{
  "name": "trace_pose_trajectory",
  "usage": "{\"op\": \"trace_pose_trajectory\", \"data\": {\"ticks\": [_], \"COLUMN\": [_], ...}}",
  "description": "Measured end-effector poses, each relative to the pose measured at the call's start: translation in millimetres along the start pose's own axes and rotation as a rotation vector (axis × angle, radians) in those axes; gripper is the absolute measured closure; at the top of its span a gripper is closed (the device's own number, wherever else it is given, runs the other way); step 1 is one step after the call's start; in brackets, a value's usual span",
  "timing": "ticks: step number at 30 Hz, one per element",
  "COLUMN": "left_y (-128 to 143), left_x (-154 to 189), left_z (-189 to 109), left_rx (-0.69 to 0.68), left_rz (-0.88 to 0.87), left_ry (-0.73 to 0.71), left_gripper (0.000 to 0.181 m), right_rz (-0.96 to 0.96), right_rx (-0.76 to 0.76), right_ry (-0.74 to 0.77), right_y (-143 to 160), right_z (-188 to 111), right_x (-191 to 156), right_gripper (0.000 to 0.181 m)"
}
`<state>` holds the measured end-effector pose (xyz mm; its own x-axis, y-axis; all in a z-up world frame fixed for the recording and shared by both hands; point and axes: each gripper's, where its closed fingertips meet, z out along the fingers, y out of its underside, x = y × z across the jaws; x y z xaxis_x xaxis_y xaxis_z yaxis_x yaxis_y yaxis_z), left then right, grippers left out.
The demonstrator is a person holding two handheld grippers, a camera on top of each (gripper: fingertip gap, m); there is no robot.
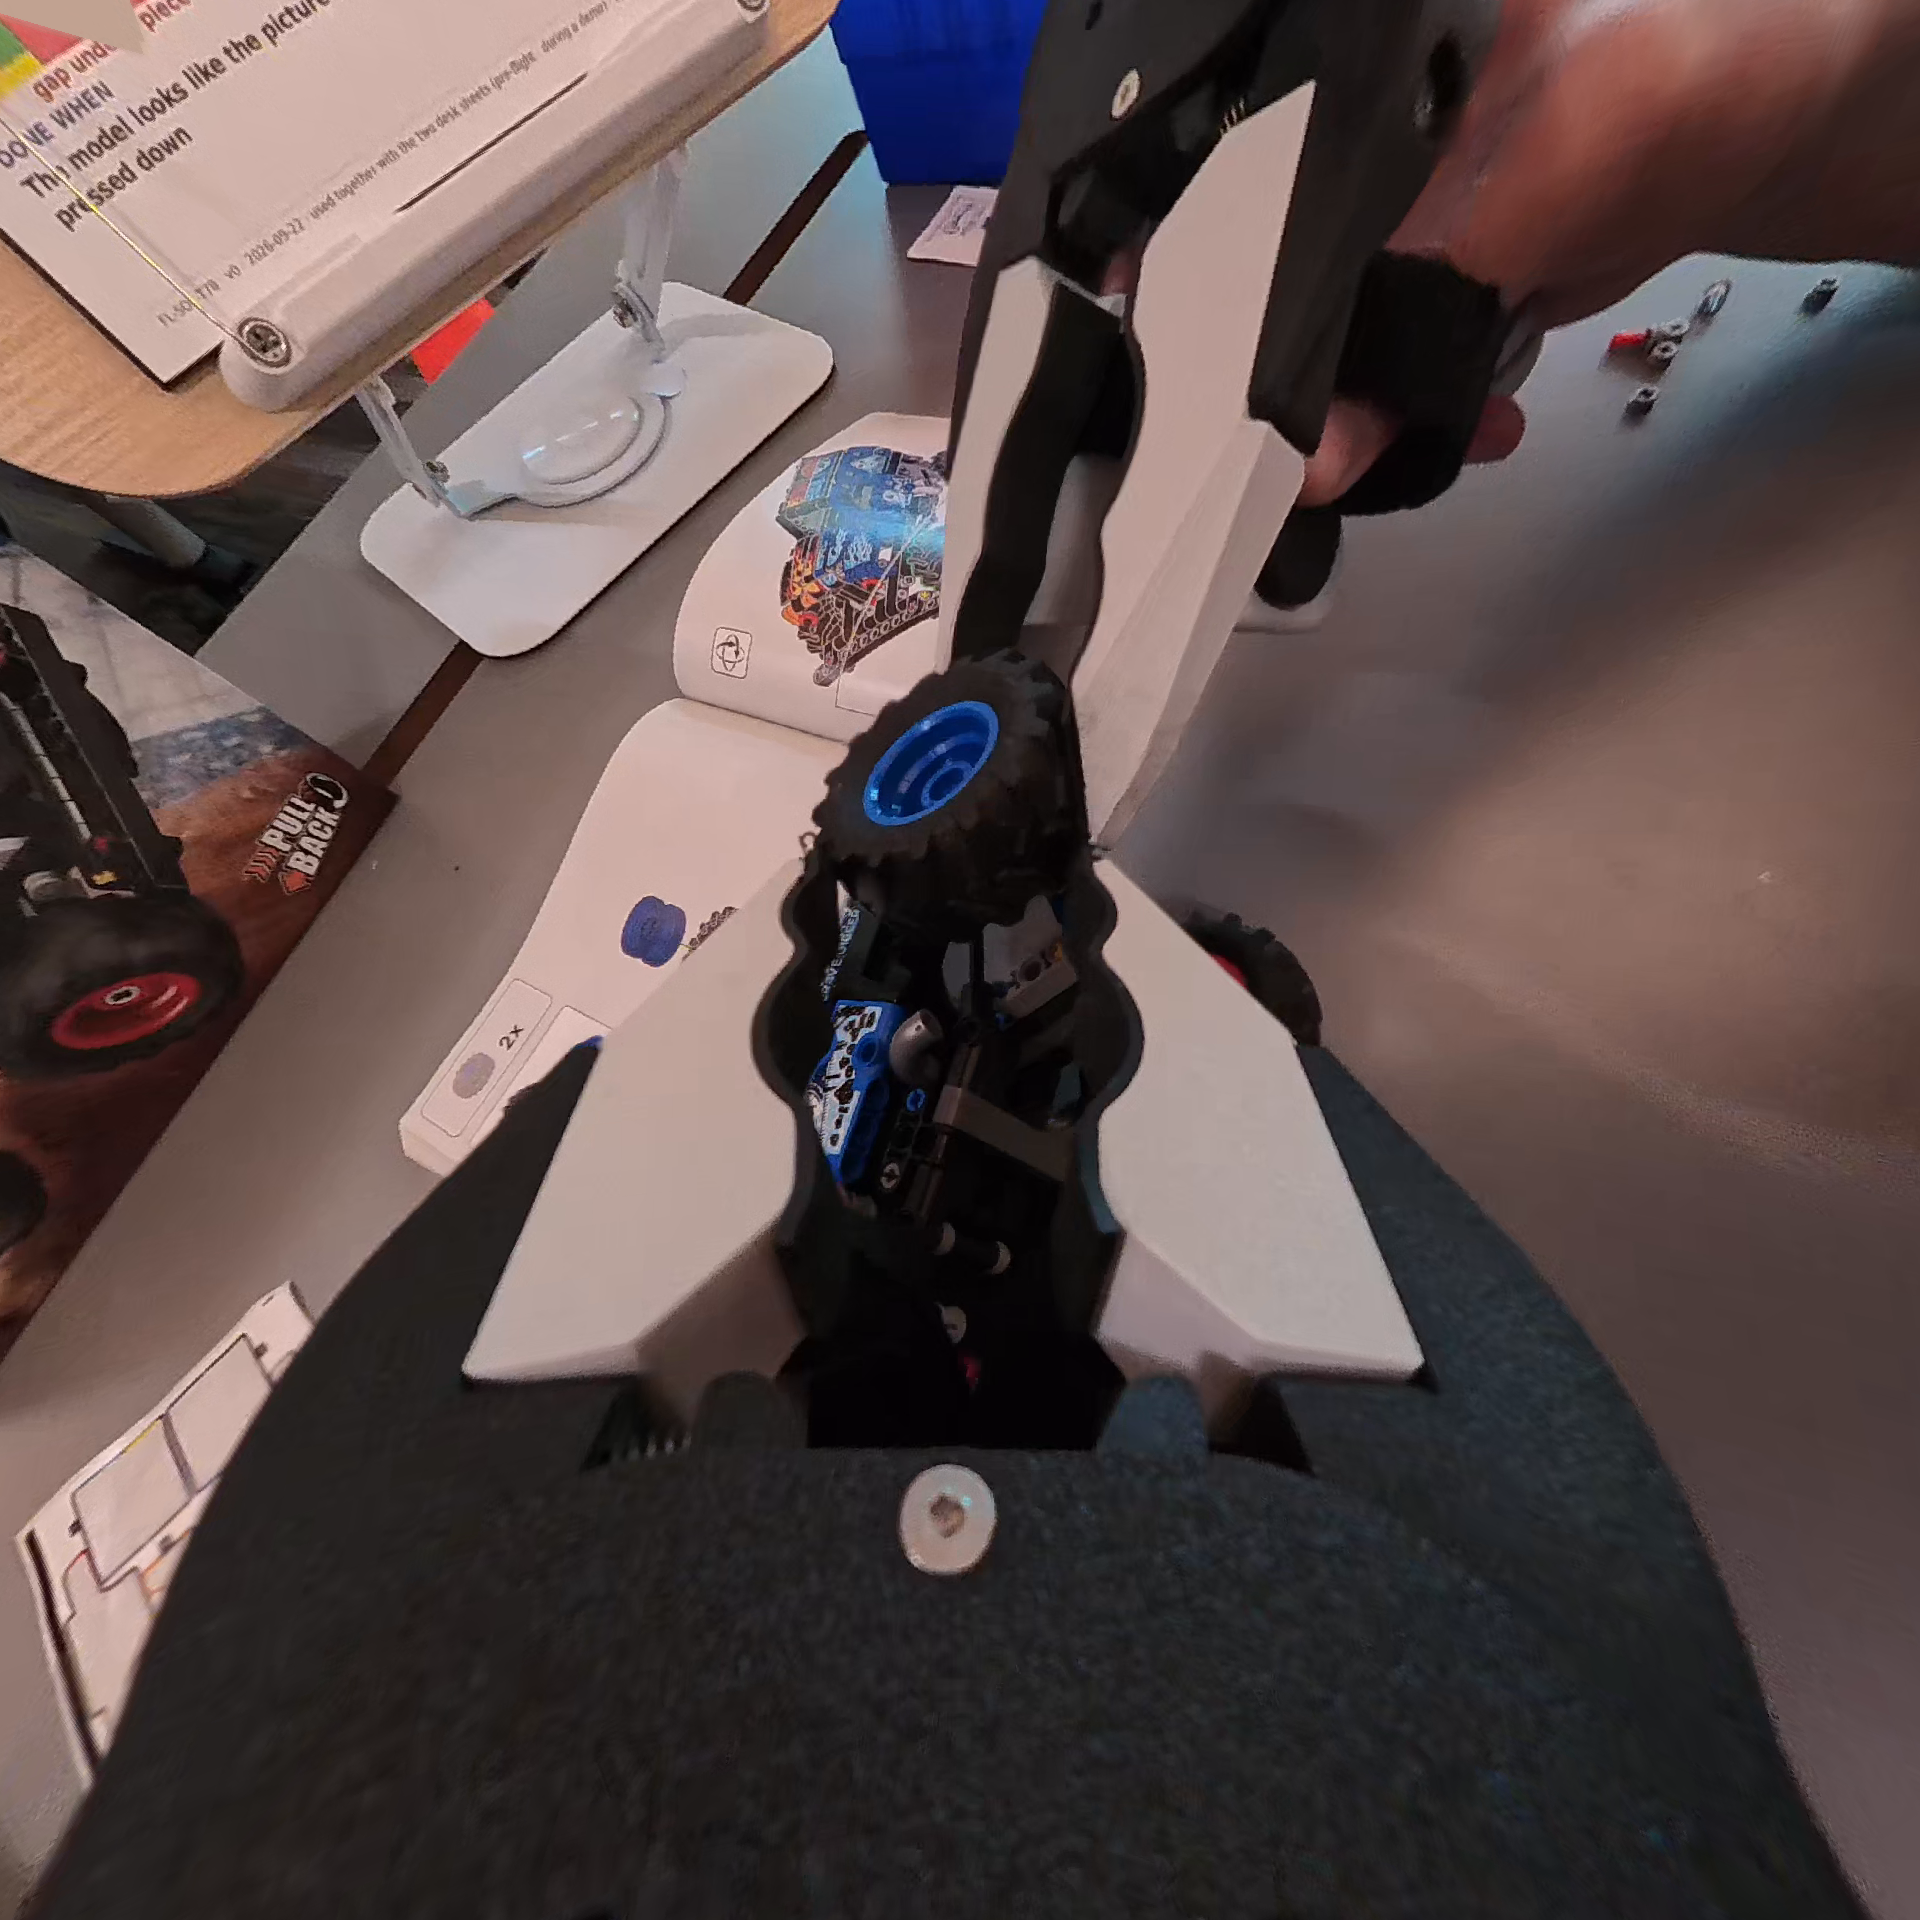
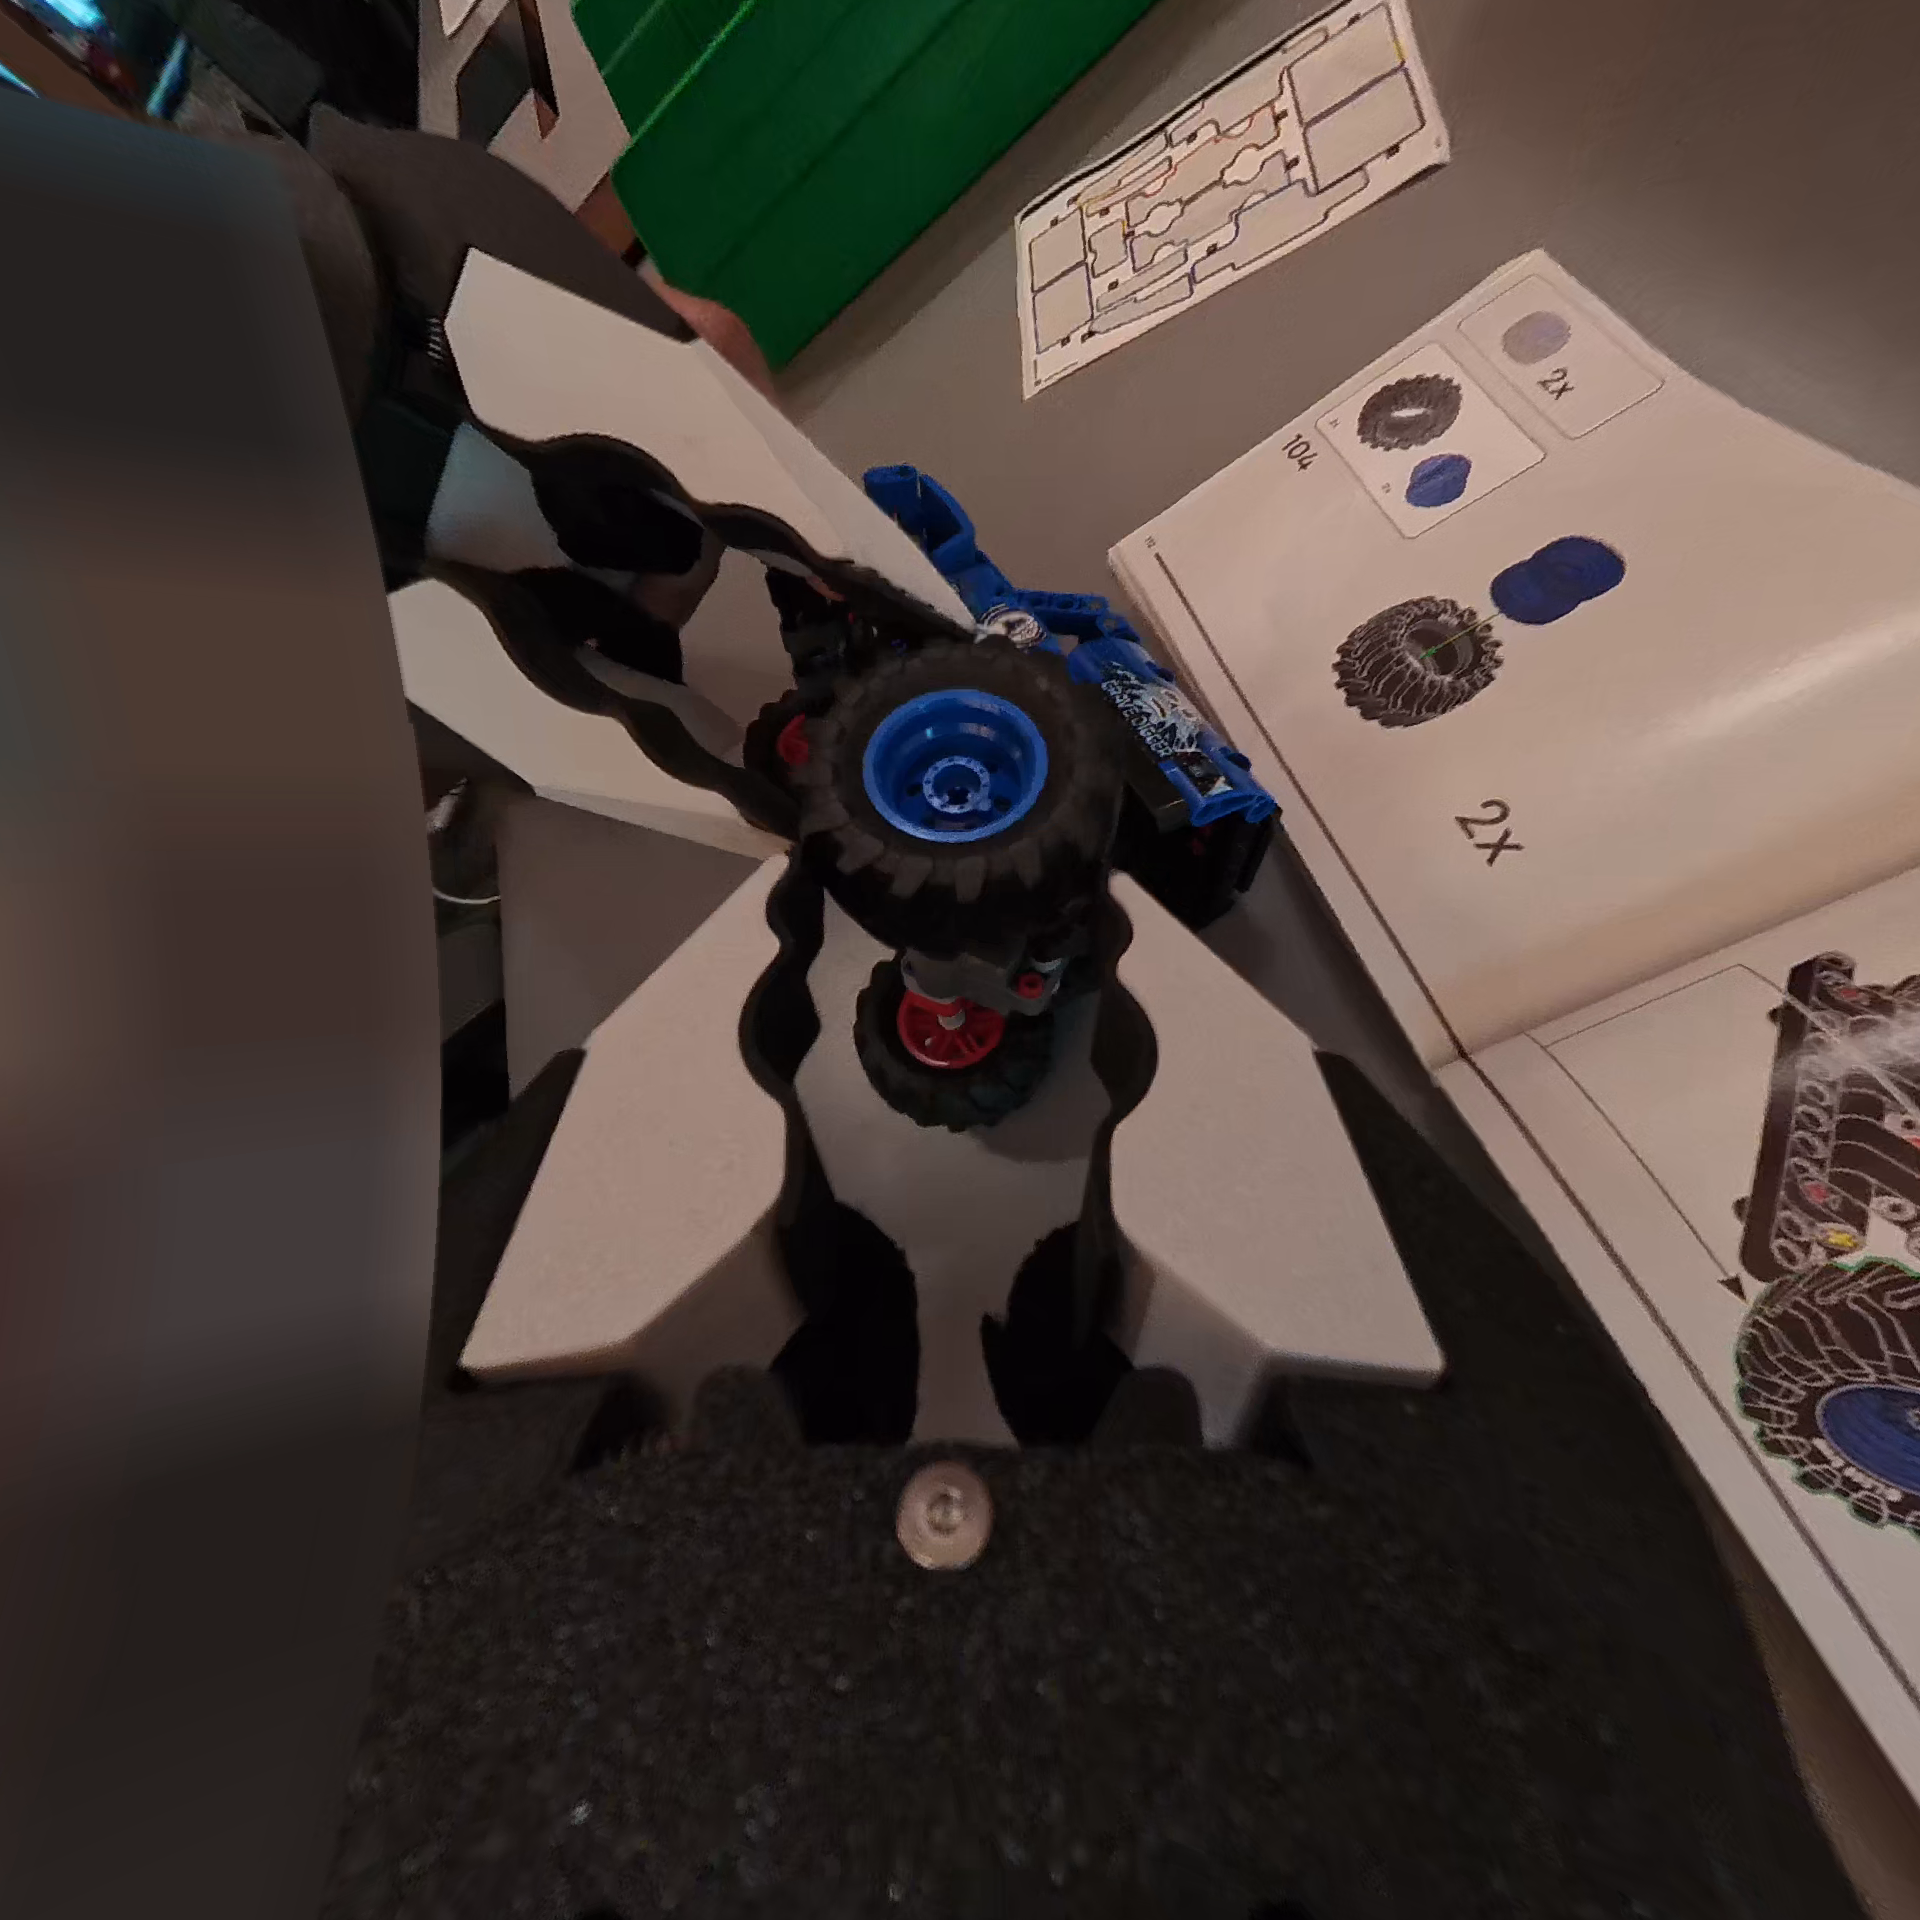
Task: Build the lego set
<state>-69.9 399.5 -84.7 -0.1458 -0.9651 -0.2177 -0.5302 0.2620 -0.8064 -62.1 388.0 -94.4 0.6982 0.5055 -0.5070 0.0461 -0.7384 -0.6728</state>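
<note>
Left gripper (image 1: 951,1049) fingers pinching truck model (image 1: 914,1081); right gripper (image 2: 951,914) fingers pinching blue-rimmed wheel (image 2: 951,779).

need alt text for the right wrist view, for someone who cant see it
The right gripper grips a black tyre with a blue rim at its fingertips, held against a blue and black lego truck that the left gripper clamps. An open instruction booklet lies on the grey table.
</note>
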Motion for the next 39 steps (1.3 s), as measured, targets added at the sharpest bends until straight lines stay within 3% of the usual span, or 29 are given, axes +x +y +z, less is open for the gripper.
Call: {"op": "trace_pose_trajectory", "data": {"ticks": [4,9,12,19,24,31,39], "left_y": [6,3,-7,-1,-9,-8,-9], "left_x": [-2,-2,4,7,11,4,-9], "left_z": [6,-1,-14,-23,-23,0,3], "left_rx": [-0.047,-0.027,0.027,0.046,0.018,-0.109,-0.073], "left_rz": [0.057,0.147,0.086,-0.032,-0.08,0.035,0.096], "left_ry": [-0.079,-0.114,-0.049,0.105,0.274,0.413,0.514], "left_gripper": [0.139,0.143,0.142,0.123,0.123,0.123,0.127], "right_rz": [0.145,0.02,-0.023,-0.294,-0.365,-0.327,-0.391], "right_rx": [-0.055,-0.072,-0.038,-0.032,-0.039,0.009,0.167], "right_ry": [-0.129,-0.09,-0.134,0.064,0.103,0.065,0.017], "right_y": [3,1,-4,-4,-1,-4,-12], "right_z": [1,-2,-7,0,3,2,-1], "right_x": [-2,-5,-17,-11,-8,-5,4], "right_gripper": [0.131,0.13,0.13,0.131,0.132,0.132,0.135]}}
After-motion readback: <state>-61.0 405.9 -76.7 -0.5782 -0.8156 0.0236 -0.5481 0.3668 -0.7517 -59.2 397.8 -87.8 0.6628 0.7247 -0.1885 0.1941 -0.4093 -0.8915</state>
